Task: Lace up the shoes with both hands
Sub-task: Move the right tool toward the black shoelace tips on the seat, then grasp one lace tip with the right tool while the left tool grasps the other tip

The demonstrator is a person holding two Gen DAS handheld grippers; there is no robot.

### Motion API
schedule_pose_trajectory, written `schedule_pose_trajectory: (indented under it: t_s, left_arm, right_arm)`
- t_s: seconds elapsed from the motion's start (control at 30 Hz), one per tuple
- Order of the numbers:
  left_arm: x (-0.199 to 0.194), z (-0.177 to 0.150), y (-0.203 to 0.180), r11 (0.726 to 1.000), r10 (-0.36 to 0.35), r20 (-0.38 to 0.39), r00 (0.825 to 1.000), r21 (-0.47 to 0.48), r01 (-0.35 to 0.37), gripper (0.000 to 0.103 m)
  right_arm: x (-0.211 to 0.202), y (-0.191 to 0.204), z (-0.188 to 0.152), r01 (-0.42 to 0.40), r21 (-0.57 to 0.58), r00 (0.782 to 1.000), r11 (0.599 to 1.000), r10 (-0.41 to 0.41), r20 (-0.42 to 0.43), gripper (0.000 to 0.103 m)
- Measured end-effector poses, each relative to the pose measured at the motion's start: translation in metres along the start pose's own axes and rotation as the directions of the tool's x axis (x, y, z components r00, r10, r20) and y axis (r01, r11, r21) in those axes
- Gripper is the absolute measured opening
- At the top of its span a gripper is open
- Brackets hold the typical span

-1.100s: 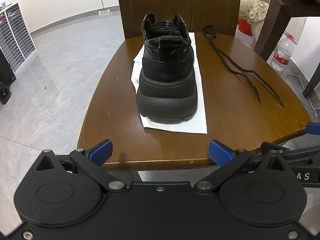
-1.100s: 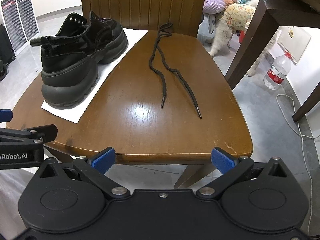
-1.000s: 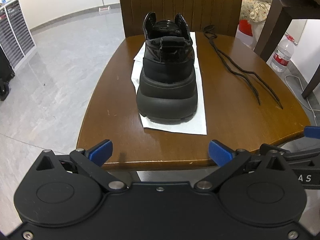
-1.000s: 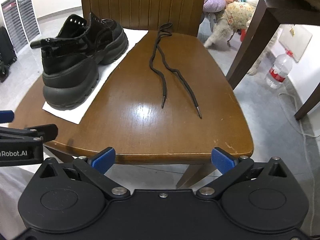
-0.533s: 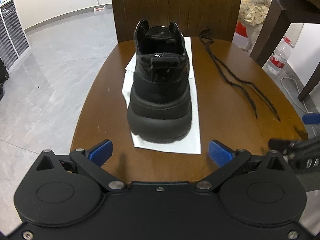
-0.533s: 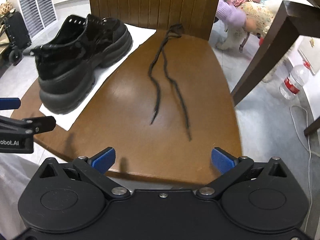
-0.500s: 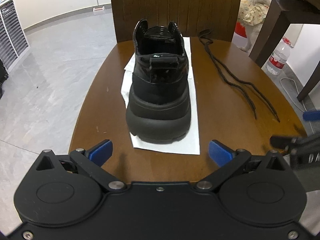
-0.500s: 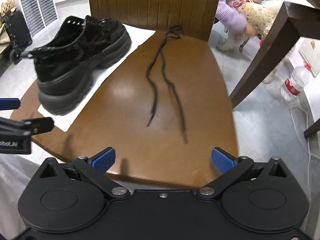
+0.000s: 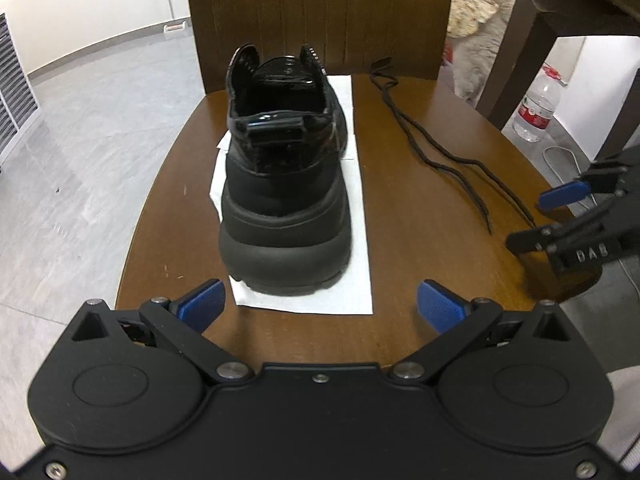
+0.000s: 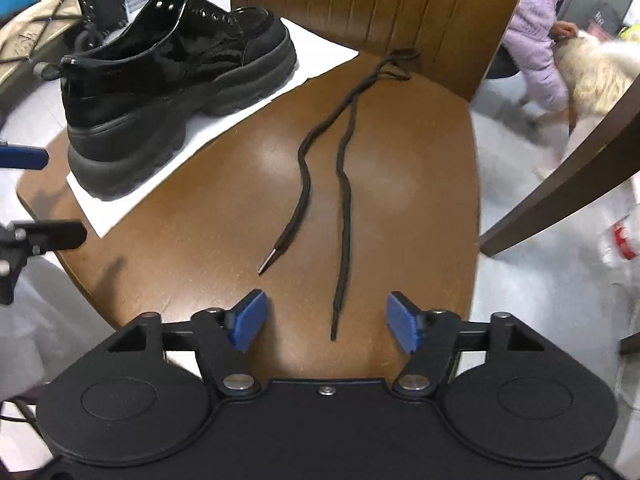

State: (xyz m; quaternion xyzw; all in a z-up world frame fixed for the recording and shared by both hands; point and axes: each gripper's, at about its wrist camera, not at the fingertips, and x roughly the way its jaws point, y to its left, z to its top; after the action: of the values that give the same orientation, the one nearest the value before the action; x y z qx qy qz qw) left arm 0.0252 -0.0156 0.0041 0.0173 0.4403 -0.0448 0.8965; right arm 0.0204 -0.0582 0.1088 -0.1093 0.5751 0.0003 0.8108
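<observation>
Item, lace pickup: right hand-held gripper (image 10: 327,322), jaws just narrowing yet empty, straddles shoelace (image 10: 343,184) tip near the seat's front edge, apparently untouched; left hand-held gripper (image 9: 318,306) open behind shoe (image 9: 282,184); next, pinch the tip.

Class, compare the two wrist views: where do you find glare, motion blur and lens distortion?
Right wrist view: pale glare patches on the chair seat; the water bottle and dog at the right edge are smeared by motion blur. Left wrist view: sharper overall, glossy highlights on the shoe heel tab, floor lines bowed by the fisheye lens.

Black shoe (image 9: 282,184), white paper (image 9: 362,216)
</observation>
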Motion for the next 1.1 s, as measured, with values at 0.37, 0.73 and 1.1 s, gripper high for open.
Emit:
schedule_pose_trajectory:
  t_s: [0.37, 0.73, 1.1]
  left_arm:
    - [-0.006, 0.002, -0.007, 0.998, -0.049, 0.055, 0.997, 0.045, 0.047, 0.102]
    - [-0.015, -0.007, -0.044, 0.94, -0.103, 0.149, 0.983, 0.338, 0.047, 0.054]
    - [-0.008, 0.006, -0.073, 0.767, -0.297, 0.141, 0.944, 0.624, 0.148, 0.09]
  right_arm:
    - [0.0, -0.013, 0.019, -0.085, -0.061, 0.987, 0.995, 0.075, -0.142, 0.033]
    - [-0.016, -0.001, 0.041, -0.107, -0.226, 0.97, 0.968, 0.052, -0.237, 0.002]
    - [-0.053, 0.057, 0.072, -0.264, -0.522, 0.877, 0.811, -0.024, -0.48, 0.002]
